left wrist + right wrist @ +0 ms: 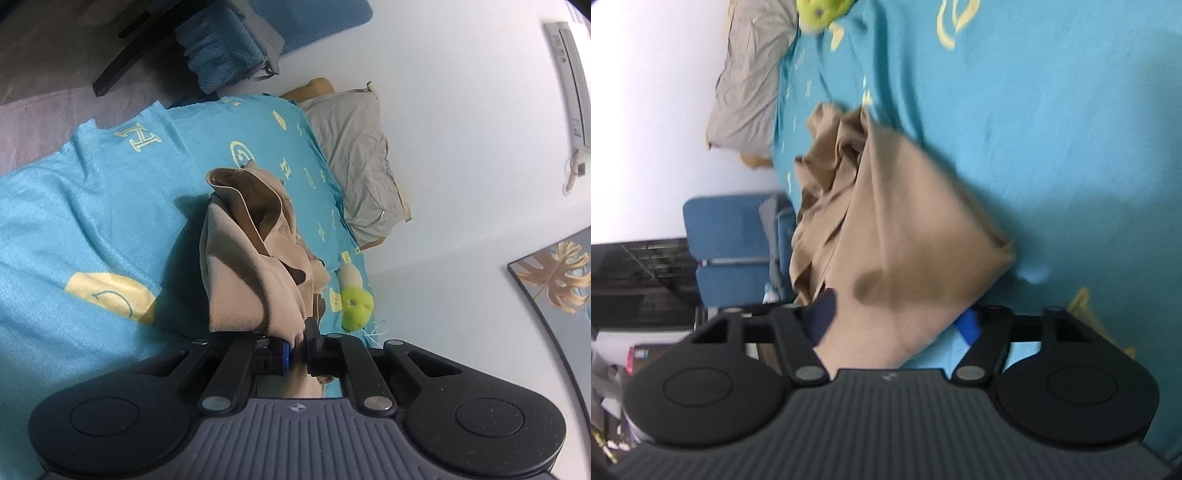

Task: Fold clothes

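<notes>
Two grippers, one tan garment, no fold yet made.

Cloth is pinched tight by the left gripper [300, 350]; the right gripper [894, 325] is spread wide with cloth draped between its fingers. Ahead of both, the tan garment [251, 254] is bunched and held partly above the blue bedspread [92, 206], so folding appears barely begun.

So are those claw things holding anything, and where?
The left gripper is shut on a bunched edge of the tan garment. The right gripper is open around it, not pinching.
</notes>
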`<state>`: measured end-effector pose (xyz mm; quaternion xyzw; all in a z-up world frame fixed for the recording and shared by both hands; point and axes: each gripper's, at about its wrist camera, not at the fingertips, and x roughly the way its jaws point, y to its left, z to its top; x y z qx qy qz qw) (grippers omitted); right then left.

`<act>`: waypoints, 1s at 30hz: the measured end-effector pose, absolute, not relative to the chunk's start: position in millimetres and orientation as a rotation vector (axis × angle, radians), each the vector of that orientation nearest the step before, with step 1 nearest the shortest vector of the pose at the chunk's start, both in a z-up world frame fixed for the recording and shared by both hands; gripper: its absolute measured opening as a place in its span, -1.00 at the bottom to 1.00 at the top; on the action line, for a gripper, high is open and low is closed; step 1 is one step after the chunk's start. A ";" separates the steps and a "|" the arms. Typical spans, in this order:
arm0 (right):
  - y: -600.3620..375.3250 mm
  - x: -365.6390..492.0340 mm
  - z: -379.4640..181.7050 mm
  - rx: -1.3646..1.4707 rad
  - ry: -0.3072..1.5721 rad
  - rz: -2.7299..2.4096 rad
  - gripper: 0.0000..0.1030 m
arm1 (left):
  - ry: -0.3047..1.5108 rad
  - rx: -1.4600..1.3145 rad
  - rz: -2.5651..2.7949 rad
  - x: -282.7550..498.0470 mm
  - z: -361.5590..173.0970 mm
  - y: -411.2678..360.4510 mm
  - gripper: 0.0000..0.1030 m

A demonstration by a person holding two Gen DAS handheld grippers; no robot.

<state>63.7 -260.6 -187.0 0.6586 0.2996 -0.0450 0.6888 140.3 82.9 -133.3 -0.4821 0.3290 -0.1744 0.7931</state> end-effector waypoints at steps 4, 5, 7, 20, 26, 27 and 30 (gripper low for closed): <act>-263.1 62.5 -166.0 1.330 0.623 -0.113 -0.63 | 0.690 -1.000 -0.372 138.0 -129.5 84.0 -0.86; -263.0 61.9 -157.9 1.284 0.603 -0.106 -0.68 | 0.684 -0.976 -0.375 136.5 -126.2 82.4 -0.86; -261.9 58.1 -139.5 1.210 0.552 -0.085 -0.70 | 0.660 -0.943 -0.390 129.6 -115.6 79.5 -0.86; -264.7 -21.3 -25.5 0.964 0.461 0.047 -0.73 | 0.531 -0.822 -0.452 6.5 -6.6 80.0 -0.87; -252.4 -85.9 -5.0 0.898 0.502 0.069 -0.73 | 0.576 -0.807 -0.407 -60.4 14.1 89.5 -0.86; -250.7 -89.2 -3.6 0.891 0.517 0.067 -0.73 | 0.582 -0.802 -0.398 -64.6 17.2 90.5 -0.86; -249.5 -84.7 -2.7 0.893 0.552 0.059 -0.73 | 0.603 -0.780 -0.367 -57.5 23.0 87.2 -0.86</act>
